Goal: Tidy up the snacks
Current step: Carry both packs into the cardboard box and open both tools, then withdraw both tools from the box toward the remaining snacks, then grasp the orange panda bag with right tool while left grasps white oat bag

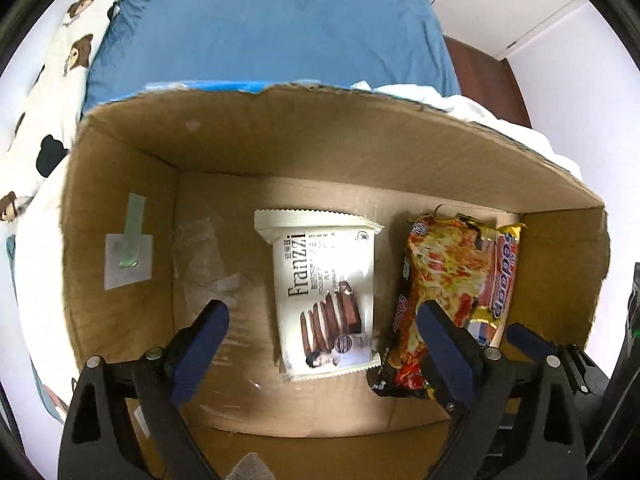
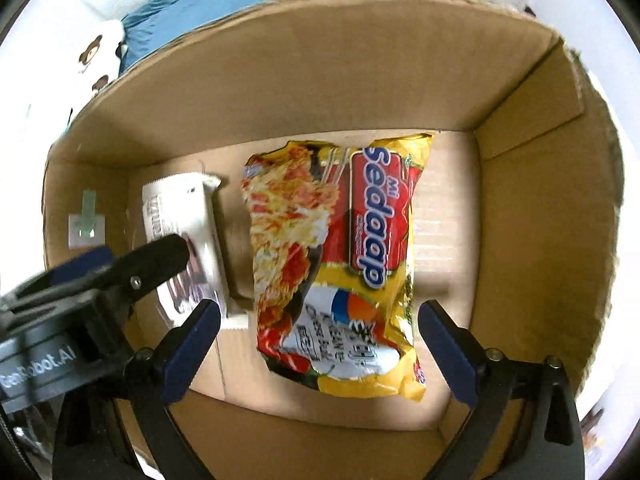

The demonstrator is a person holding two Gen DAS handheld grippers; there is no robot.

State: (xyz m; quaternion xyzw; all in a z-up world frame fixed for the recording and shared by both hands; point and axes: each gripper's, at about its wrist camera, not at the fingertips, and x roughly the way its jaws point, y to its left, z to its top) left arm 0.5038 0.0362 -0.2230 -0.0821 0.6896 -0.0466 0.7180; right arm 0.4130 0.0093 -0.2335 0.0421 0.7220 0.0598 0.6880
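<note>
Cardboard box (image 1: 280,140) holds two snacks.

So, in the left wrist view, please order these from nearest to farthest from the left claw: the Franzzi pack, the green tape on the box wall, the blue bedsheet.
1. Franzzi pack: between the open fingers of the left claw, on the box floor.
2. Green tape: left wall.
3. Blue bedsheet: beyond the box, at the top.

Beyond my claws lies a bed under a blue sheet (image 1: 272,28), a white bear-print pillow (image 1: 52,92) beside it, dark wooden floor (image 1: 488,80), and white walls (image 1: 520,4).
</note>
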